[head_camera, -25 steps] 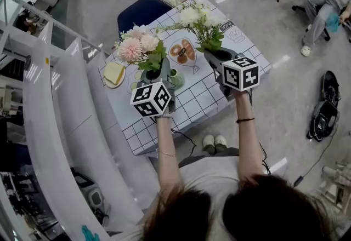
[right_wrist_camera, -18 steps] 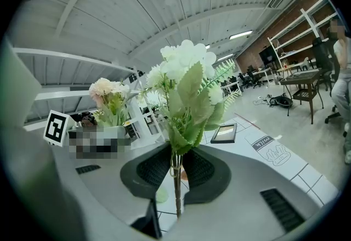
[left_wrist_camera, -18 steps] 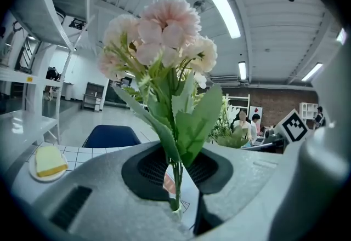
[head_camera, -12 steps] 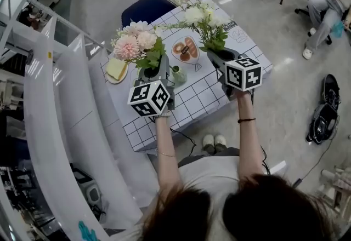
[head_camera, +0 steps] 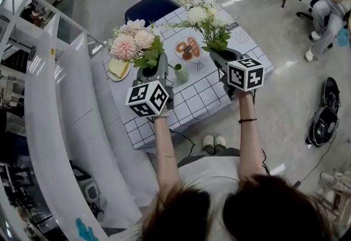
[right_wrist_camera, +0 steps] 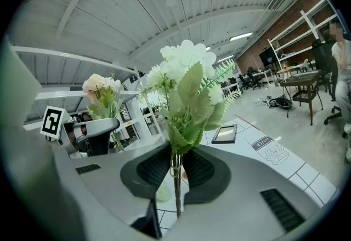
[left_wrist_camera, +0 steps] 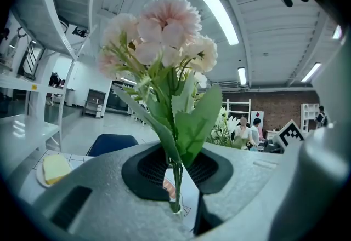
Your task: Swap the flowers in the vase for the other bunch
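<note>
Left gripper (head_camera: pixel 154 73) clamps the pink flowers (head_camera: pixel 131 44), frame left; right gripper (head_camera: pixel 224 59) clamps the white flowers (head_camera: pixel 202 15), frame right; green vase (head_camera: pixel 181 74) stands on the table (head_camera: pixel 203 97) between.

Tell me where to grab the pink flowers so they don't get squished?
Grip the thin stems just under the leaves, coming in level from the side. The pink flowers on top are wide and soft, while the stems stand upright in one narrow bundle that fits between fingers. The left gripper is closed on them right there.
</note>
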Motion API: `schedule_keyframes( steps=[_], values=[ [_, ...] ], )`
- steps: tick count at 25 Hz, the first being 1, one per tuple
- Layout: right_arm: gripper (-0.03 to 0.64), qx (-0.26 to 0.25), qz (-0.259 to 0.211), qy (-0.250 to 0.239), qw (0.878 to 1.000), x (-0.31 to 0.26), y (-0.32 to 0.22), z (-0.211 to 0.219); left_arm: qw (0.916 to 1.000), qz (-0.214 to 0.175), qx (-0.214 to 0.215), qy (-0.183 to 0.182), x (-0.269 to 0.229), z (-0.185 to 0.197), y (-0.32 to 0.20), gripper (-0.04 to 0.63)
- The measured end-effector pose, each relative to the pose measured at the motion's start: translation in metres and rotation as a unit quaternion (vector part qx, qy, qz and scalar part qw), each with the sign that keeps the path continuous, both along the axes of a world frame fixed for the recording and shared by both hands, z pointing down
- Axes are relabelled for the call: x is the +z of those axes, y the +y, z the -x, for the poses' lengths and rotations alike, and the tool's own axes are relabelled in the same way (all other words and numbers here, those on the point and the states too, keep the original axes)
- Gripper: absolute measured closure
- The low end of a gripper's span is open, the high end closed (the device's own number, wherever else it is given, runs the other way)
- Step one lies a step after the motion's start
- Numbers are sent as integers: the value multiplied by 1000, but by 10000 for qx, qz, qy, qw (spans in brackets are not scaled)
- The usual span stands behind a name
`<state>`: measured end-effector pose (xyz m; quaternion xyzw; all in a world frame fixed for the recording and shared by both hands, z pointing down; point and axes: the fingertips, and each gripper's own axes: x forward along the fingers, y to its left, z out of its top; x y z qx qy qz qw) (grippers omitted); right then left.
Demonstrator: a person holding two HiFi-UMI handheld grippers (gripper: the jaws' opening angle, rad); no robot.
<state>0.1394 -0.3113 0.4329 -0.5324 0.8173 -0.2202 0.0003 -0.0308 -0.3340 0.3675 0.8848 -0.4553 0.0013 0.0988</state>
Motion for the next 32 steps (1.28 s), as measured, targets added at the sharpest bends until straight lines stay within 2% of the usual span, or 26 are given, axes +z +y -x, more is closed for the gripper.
schedule_keyframes(
  steps=[22, 32],
  values=[
    [552, -279, -56, 32, 9996, -4, 10, 30, 9996, -71, -264, 21, -2, 40, 30, 520],
    [552, -216, -67, 58, 9997, -7, 17, 32, 9993, 11, -321, 183, 1, 62, 45, 518]
  ],
)
